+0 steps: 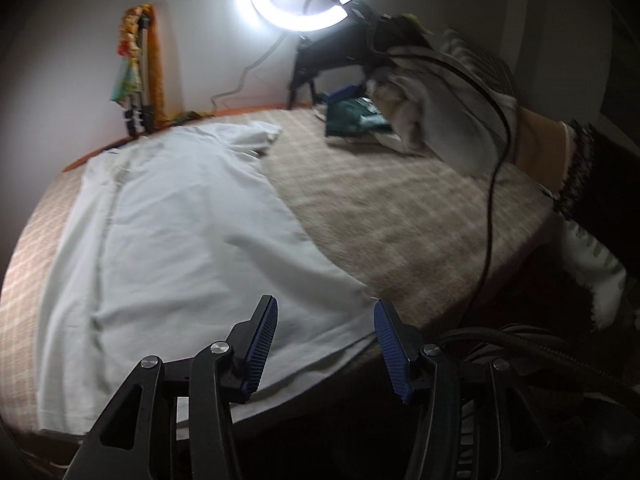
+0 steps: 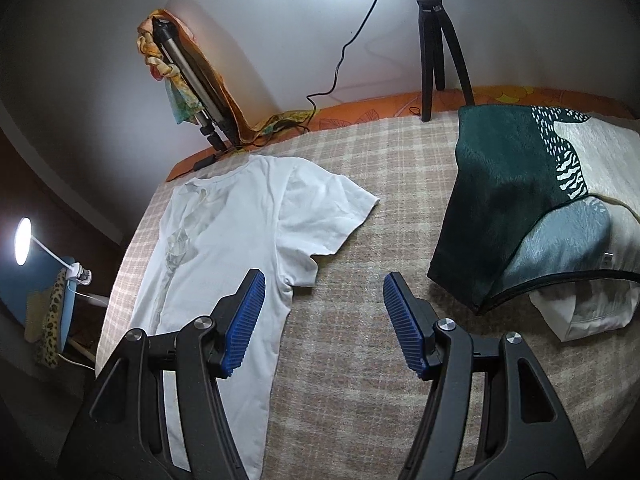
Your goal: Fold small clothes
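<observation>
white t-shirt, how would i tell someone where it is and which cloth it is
Start at the checked beige bedcover. The white t-shirt lies flat on its left half, neck toward the wall. It is plain white, unlike the dark green patterned cloth on the right.

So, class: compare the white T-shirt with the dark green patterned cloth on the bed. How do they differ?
The white T-shirt is plain; the green cloth has teal and cream patches. The T-shirt lies spread flat on the checked blanket; the green cloth lies over a white item. Both rest untouched on the blanket.

Both wrist views look down, sharing the white T-shirt point(image 1: 180, 220).
</observation>
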Action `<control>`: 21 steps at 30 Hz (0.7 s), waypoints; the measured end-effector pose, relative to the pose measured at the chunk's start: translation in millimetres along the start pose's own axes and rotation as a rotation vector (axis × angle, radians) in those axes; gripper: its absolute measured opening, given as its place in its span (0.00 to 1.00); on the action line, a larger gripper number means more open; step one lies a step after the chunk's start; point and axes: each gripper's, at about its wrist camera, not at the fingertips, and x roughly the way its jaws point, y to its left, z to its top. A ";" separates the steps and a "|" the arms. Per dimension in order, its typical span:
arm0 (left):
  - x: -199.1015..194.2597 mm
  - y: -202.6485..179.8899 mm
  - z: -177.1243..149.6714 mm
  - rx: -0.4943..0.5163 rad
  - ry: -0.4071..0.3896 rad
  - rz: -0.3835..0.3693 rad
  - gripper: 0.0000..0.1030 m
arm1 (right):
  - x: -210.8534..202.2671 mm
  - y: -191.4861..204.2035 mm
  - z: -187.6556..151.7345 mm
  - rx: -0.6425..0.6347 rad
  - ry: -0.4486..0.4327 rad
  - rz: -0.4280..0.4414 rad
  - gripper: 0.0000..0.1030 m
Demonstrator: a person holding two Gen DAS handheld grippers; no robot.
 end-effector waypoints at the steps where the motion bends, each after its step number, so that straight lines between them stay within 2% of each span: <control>1: 5.8 -5.2 0.2 0.012 0.009 -0.007 0.51 | 7.0 -3.7 0.9 0.007 0.007 0.006 0.63; 9: 37.8 -26.5 -0.9 0.079 0.040 0.013 0.50 | 60.3 -20.1 19.7 0.073 0.039 0.017 0.63; 14: 54.9 -28.3 -6.2 0.094 0.081 0.035 0.42 | 97.5 -21.5 28.7 0.100 0.066 0.007 0.63; 16: 56.6 -29.2 -7.5 0.106 0.065 0.041 0.40 | 109.6 -20.3 30.5 0.096 0.076 -0.011 0.63; 19: 54.9 -27.6 -10.2 0.111 0.051 0.038 0.32 | 122.7 -18.3 33.3 0.087 0.078 -0.036 0.63; 21: 54.7 -22.5 -10.9 0.105 0.036 0.032 0.16 | 127.2 -11.6 36.3 0.060 0.068 -0.059 0.63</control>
